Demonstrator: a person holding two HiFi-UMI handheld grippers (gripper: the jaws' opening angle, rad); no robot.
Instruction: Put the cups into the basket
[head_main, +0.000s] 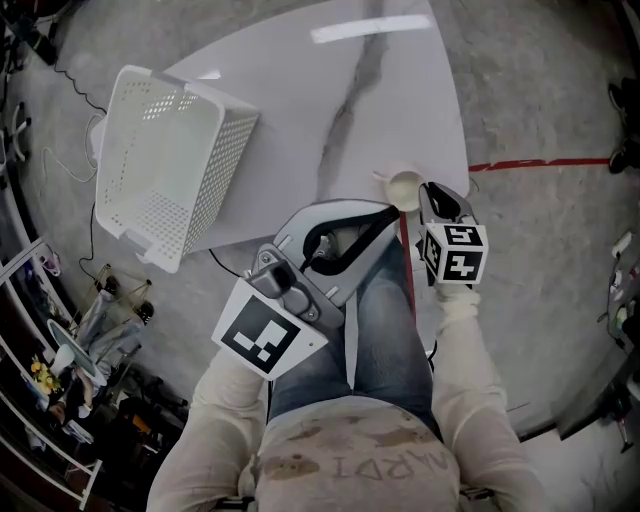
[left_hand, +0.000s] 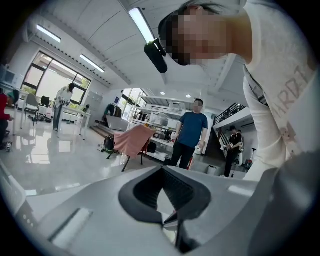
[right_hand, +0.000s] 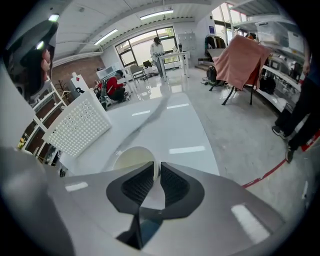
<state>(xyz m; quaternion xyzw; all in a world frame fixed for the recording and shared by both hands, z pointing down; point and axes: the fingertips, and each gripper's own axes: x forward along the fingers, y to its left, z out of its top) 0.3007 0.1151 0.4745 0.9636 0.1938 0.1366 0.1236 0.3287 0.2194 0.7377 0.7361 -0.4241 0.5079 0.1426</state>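
A cream cup (head_main: 403, 188) stands at the near edge of the white table (head_main: 300, 110). My right gripper (head_main: 422, 193) is shut on the cup's (right_hand: 131, 159) rim, with the wall pinched between the two pads. In the right gripper view the right gripper (right_hand: 155, 172) shows only a thin slit. The white perforated basket (head_main: 165, 165) sits tilted at the table's left edge, and the basket (right_hand: 80, 125) looks empty. My left gripper (head_main: 375, 222) hovers over the person's lap, shut on nothing. In its own view the left gripper (left_hand: 162, 170) points up into the room.
The table (right_hand: 165, 130) has a grey vein down its middle. A red line (head_main: 540, 162) crosses the floor at right. Cables and clutter (head_main: 90, 330) lie on the floor at left. Several people (left_hand: 190, 132) stand in the room behind.
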